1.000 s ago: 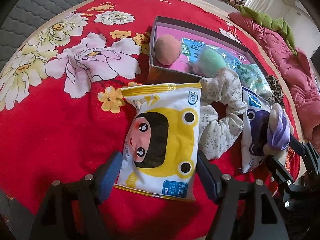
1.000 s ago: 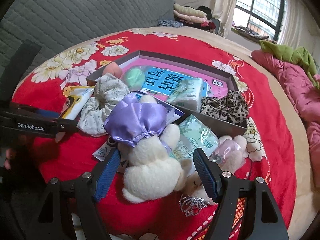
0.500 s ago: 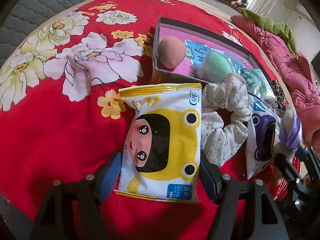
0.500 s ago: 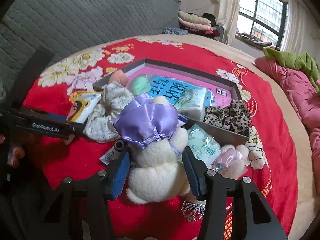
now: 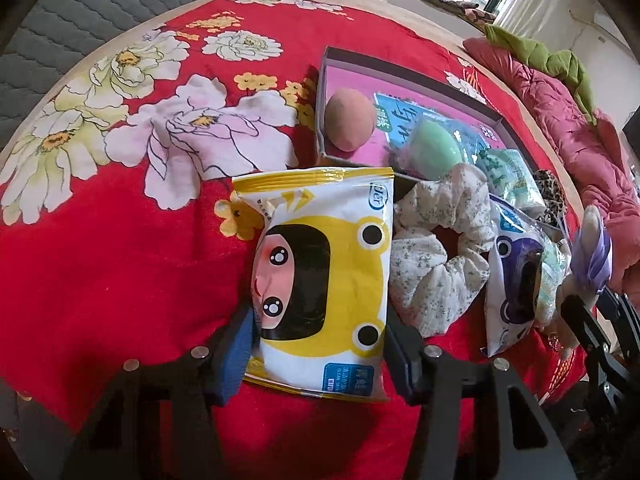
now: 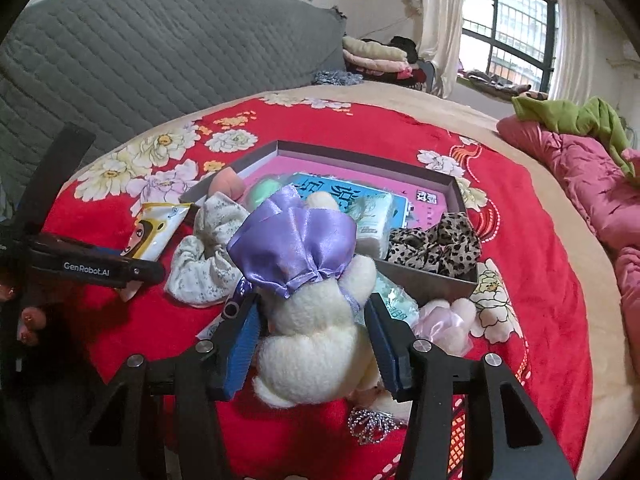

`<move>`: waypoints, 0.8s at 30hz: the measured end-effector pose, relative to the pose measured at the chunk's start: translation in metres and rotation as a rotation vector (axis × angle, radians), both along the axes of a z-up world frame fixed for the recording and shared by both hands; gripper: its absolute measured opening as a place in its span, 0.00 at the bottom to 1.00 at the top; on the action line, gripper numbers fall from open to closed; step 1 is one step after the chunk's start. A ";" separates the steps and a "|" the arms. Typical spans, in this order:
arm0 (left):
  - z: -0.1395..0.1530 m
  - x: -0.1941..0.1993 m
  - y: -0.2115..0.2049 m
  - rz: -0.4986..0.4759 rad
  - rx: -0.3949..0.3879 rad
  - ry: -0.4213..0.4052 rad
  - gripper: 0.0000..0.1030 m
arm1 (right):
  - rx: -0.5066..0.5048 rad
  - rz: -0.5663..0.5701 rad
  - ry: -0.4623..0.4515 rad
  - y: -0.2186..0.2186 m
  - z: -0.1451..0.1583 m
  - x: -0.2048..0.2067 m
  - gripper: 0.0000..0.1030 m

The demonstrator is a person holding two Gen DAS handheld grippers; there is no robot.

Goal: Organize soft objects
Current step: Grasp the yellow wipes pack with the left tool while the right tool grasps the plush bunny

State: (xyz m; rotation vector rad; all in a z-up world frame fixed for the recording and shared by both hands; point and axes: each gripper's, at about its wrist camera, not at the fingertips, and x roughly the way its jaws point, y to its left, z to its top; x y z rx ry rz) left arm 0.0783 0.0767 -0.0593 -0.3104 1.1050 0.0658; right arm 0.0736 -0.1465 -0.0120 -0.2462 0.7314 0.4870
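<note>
Left wrist view: left tool point(image 5: 318, 350), jaws just closing, clenches the yellow wipes pack point(image 5: 320, 276) on the bed point(image 5: 100, 264). Farther right, the open box point(image 5: 326, 80) holds a peach sponge point(image 5: 349, 120), green sponge point(image 5: 434, 152) and tissue pack point(image 5: 510, 174). Right tool point(image 6: 314, 342) grips the plush toy point(image 6: 316, 332).

1. A bed with a red flowered blanket point(image 5: 120, 248) carries everything.
2. A yellow wipes packet point(image 5: 320, 276) lies flat on it, between the left gripper's point(image 5: 318, 350) fingers.
3. A white flowered scrunchie point(image 5: 436, 256) lies just right of that gripper.
4. A purple packet point(image 5: 512, 280) lies further right.
5. A shallow box point(image 6: 428, 278) sits beyond both grippers.
6. A pink bow point(image 6: 444, 320) lies just right of the right gripper point(image 6: 314, 336).
</note>
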 end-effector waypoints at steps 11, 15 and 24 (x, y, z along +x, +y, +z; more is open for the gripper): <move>0.024 -0.008 -0.009 -0.016 0.040 -0.060 0.56 | 0.029 -0.009 -0.013 -0.007 0.007 -0.002 0.52; 0.038 -0.009 -0.014 -0.025 0.057 -0.099 0.56 | 0.049 -0.020 -0.019 -0.010 0.012 -0.002 0.52; 0.057 -0.007 -0.021 -0.033 0.075 -0.154 0.56 | 0.078 -0.042 -0.042 -0.018 0.020 -0.001 0.52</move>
